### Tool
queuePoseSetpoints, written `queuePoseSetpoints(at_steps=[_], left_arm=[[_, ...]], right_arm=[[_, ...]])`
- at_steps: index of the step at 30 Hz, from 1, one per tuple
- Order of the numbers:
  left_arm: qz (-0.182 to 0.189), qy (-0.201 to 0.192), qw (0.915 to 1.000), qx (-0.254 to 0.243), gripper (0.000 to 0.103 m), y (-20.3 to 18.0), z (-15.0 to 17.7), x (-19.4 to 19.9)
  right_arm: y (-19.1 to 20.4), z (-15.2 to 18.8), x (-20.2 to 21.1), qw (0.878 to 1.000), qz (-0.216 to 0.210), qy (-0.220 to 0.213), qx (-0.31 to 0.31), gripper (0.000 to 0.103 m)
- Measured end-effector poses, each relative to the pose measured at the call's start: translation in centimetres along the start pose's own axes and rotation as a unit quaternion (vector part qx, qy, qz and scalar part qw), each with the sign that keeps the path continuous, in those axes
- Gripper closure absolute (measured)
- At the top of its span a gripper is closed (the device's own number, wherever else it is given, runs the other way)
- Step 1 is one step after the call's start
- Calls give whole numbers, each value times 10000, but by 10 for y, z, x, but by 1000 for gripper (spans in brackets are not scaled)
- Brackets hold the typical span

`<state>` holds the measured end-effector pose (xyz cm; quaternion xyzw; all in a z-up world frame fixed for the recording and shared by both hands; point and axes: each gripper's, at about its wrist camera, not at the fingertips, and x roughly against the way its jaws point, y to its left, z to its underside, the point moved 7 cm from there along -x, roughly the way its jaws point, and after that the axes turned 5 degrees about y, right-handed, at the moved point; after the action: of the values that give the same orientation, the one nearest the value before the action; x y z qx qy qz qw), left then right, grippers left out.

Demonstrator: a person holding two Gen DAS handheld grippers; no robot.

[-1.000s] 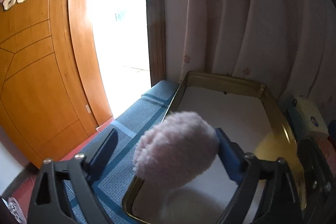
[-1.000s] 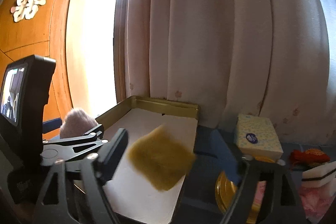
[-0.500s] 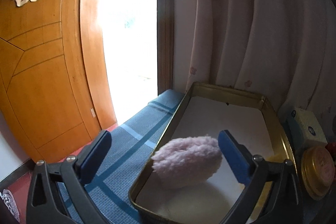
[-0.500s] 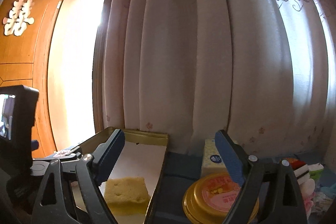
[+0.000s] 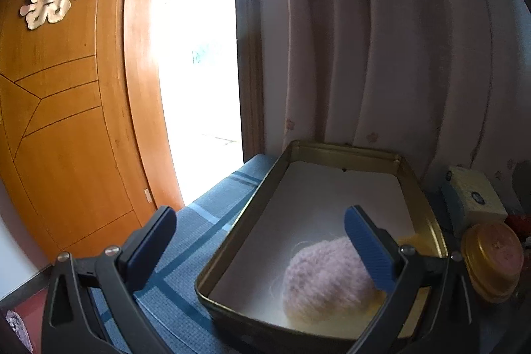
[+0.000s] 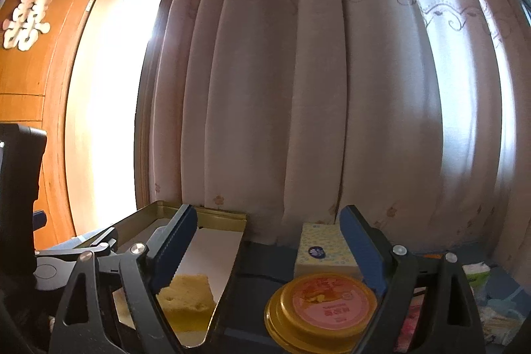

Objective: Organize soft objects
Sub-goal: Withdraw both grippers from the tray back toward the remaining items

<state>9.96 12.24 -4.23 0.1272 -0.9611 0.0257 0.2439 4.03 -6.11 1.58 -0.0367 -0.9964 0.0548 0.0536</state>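
1. Curtain (image 6: 298, 88) hangs behind everything; a wooden door (image 5: 66, 121) stands open at the left.
2. Bench (image 5: 199, 221), under a blue checked cloth, carries a gold tray (image 5: 345, 150) lined with white paper.
3. Left tongs (image 5: 262, 241) stand wide and empty above the tray's near end. Their right pad overlaps the puff in the view, but I cannot tell if it touches.
4. Right tongs (image 6: 268, 241) also stand wide, gripping nothing, pointing level at the curtain.
5. Pink puff (image 5: 325, 281) lies inside the tray at its near right corner.
6. Yellow sponge (image 6: 186, 291) lies in the tray just beside the puff, partly hidden by it in the left view.
7. Tissue box (image 6: 325, 251) sits right of the tray.
8. Round tin (image 6: 322, 304) sits in front of the box.
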Motion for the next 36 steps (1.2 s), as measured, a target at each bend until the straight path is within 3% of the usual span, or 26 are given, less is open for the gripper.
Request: queuePoseSetpoints(at_steps=[11,36], left_arm=[[265,-64,9994,-229,0,-27,7,19],[914,-59,9927,-781,0,-111,29,56]], right_arm=[[-27,4,20,9992,337,-223,27,14],[-133,17,55,9920,1175,-179,-416,14]])
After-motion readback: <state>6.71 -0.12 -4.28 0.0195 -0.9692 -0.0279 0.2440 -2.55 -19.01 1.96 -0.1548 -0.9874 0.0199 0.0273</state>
